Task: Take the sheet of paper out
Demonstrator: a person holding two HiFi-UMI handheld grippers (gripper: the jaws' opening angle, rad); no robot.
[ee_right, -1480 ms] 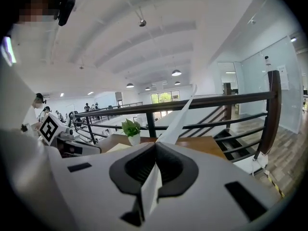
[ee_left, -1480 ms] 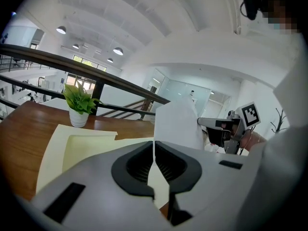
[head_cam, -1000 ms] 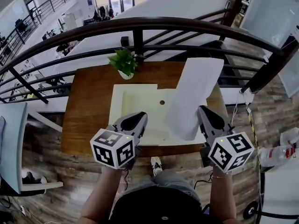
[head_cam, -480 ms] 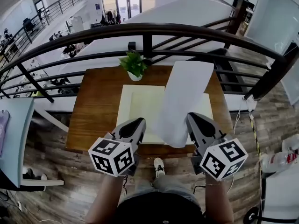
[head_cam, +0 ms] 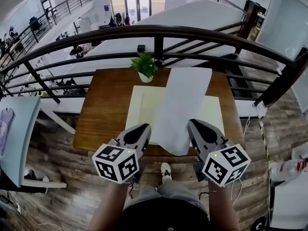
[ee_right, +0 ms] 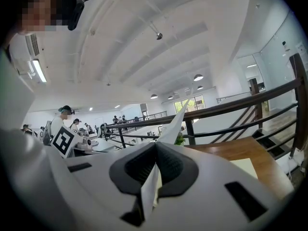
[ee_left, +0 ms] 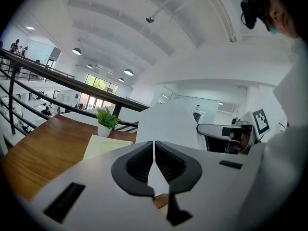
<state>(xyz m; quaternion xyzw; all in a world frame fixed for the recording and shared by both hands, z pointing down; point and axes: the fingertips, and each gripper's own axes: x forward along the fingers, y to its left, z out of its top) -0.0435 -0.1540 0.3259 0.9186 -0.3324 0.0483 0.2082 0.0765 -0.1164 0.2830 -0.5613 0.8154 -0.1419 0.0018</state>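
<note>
Sheet of paper (head_cam: 182, 105): pinched at its side edge, near the lower corner, in my right gripper (ee_right: 155, 148), fingers (ee_right: 175, 165) shut flat on it. It rises ahead of them, over the table (head_cam: 101, 109). Left gripper (ee_left: 154, 146) closed on nothing, sheet just beyond its fingers. Judged light, limp and easily creased, so hold it by the margin and pull gently.

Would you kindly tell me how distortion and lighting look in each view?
Head view: fisheye bows the railing into an arc, light even. Left gripper view: black vignette corners, bright ceiling. Right gripper view: sheet of paper edge-on, mosaic patch upper left.
</note>
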